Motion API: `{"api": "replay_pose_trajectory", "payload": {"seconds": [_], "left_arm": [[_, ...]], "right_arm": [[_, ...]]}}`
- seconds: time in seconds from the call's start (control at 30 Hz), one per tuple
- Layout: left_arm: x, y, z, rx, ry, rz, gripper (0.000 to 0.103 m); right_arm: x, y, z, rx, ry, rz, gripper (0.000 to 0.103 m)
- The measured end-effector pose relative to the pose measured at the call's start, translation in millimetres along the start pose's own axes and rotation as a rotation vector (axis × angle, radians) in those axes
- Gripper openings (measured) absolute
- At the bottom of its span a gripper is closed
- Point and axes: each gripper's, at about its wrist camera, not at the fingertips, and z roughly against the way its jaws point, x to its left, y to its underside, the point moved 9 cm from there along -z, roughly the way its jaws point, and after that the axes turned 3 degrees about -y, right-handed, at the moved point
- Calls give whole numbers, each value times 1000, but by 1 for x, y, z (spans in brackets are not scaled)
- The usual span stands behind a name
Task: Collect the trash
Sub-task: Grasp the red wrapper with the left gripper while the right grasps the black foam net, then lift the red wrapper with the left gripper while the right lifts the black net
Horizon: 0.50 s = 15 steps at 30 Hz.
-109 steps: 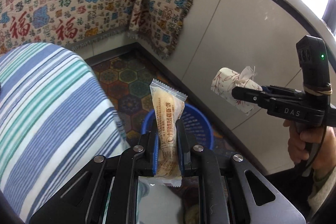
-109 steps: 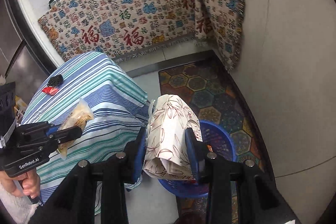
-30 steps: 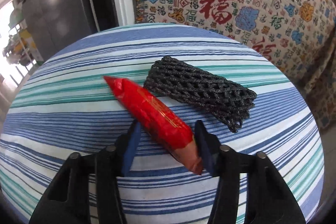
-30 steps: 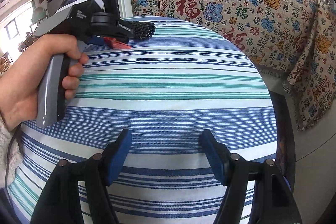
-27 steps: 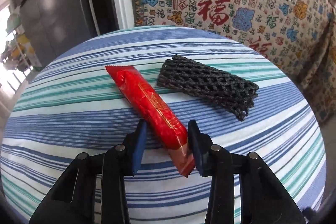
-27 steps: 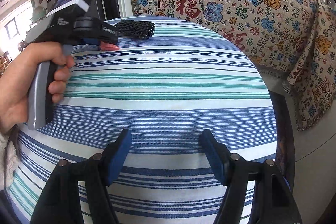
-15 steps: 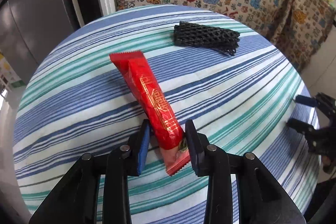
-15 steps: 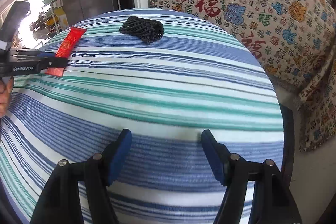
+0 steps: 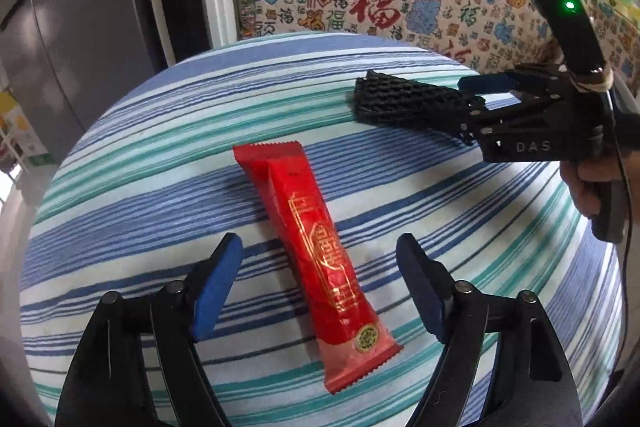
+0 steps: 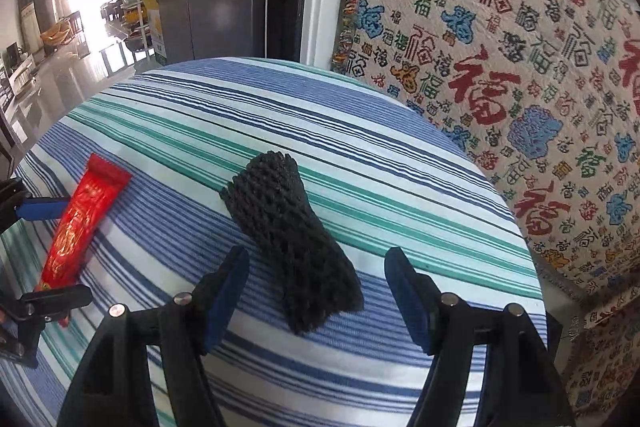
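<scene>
Striped tabletop [image 9: 120, 155], 2 pieces of trash on it, neither lifted yet.

Left: left gripper [image 9: 318, 281] hangs over the near end of the red wrapper [image 9: 316, 255]. Jaws have just been opening; they now stand spread, the wrapper lying flat between them, pads clear of it on both sides. No grip.

Right: right gripper [image 10: 316, 293] is set over the near end of the black foam net [image 10: 294, 243], which lies near the wrapper but apart from it. Jaws spread, net between them, pads not touching it. The left wrist view shows the same from the side.

No bin in either view, so what has already been binned cannot be told.

Judgement: both pieces lined up for pickup. Left to do: close on each, lift, carry to wherever trash goes, release.
</scene>
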Motion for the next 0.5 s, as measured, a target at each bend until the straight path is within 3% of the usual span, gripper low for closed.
{"api": "replay_pose_trajectory", "payload": {"seconds": [0.03,0.07,0.1,0.27,0.5], "left_arm": [[1,-1,-1,-1,0,-8,62],[1,0,-2,3,12,-13,42],[1,1,-3,10,28,-17,28],[-8,7,10,-14,76,-62,18],[-25,47,45,28,177,-137,18]], "right_arm": [[1,0,-5,9,-12,-17,55],[0,1,-6,8,-16,-33,15],[-1,3,-5,5,-7,-46,16],[-5,38,35,-24,15,-158,16],[22,147,110,10,85,-336,17]]}}
